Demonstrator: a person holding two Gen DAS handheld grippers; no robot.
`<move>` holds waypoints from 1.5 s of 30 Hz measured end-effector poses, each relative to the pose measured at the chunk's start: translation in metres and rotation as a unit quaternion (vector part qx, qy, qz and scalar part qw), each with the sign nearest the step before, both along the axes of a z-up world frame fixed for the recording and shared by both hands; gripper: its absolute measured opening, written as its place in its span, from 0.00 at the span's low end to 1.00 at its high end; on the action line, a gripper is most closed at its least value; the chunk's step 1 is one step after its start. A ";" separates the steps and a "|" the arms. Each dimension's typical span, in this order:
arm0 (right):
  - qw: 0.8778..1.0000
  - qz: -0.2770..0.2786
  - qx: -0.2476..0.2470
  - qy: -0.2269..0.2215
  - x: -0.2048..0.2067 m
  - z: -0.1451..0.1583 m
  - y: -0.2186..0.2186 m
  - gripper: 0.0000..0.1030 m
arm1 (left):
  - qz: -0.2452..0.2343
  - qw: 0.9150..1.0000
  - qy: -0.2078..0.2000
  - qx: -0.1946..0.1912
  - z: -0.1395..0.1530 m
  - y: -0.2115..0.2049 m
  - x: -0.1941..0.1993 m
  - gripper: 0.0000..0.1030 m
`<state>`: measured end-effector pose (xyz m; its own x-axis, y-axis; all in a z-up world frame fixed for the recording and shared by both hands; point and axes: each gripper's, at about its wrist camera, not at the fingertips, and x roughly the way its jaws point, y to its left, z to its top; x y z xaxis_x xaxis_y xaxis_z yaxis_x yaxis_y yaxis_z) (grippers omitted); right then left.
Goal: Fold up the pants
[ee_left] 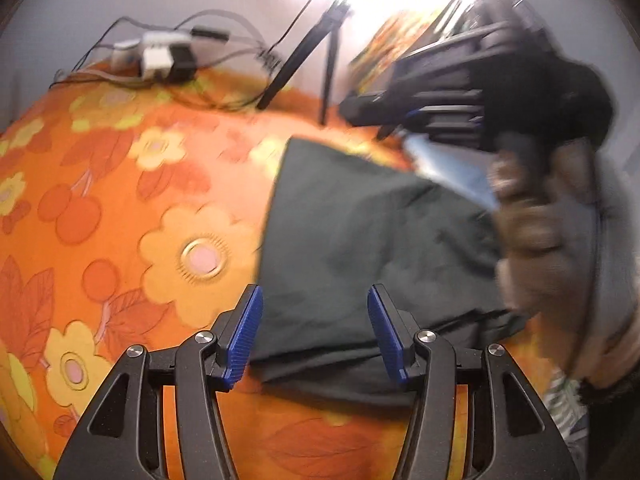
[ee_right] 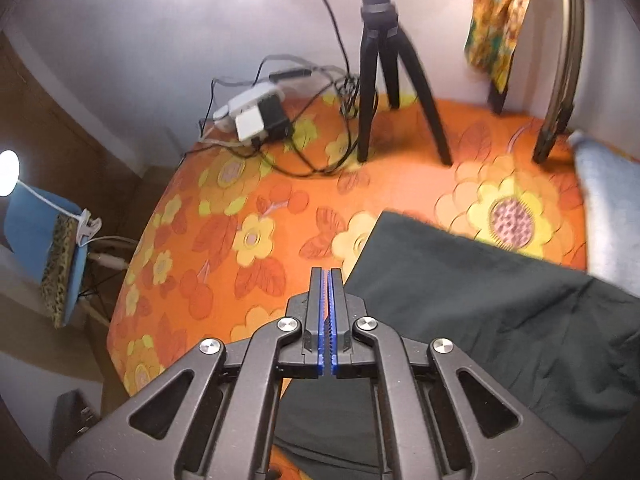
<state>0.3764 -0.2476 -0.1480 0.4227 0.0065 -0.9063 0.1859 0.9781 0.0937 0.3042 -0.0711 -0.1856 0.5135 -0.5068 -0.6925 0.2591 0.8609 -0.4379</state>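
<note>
Pants (ee_left: 360,248): dark, partly folded on the floral desk (ee_left: 120,200).
Left gripper (ee_left: 314,332) half open, empty, to be closed on the near edge; right gripper (ee_right: 329,320) shut, nothing held.

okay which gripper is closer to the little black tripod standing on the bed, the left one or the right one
Right, probably. The right gripper, shut, faces the tripod across bare bedspread. The left gripper, open over the dark pants, sees the tripod farther off, beyond the right gripper.
</note>
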 end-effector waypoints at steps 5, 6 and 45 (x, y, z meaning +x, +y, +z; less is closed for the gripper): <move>0.999 -0.001 0.000 0.032 -0.006 -0.033 -0.001 0.35 | -0.002 0.999 0.032 0.011 -0.025 -0.005 0.003 0.52; 0.999 -0.002 0.001 0.038 -0.008 -0.040 -0.002 0.37 | -0.004 0.999 0.035 0.011 -0.028 -0.006 0.003 0.52; 0.988 -0.024 -0.086 0.124 0.007 -0.091 -0.009 0.06 | -0.008 0.998 -0.055 0.044 0.000 -0.041 -0.021 0.34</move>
<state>0.3831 -0.2570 -0.2386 0.1840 -0.1704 -0.9680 0.2281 0.9654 -0.1266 0.2837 -0.1119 -0.1852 0.5802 -0.4561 -0.6748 0.3158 0.8897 -0.3299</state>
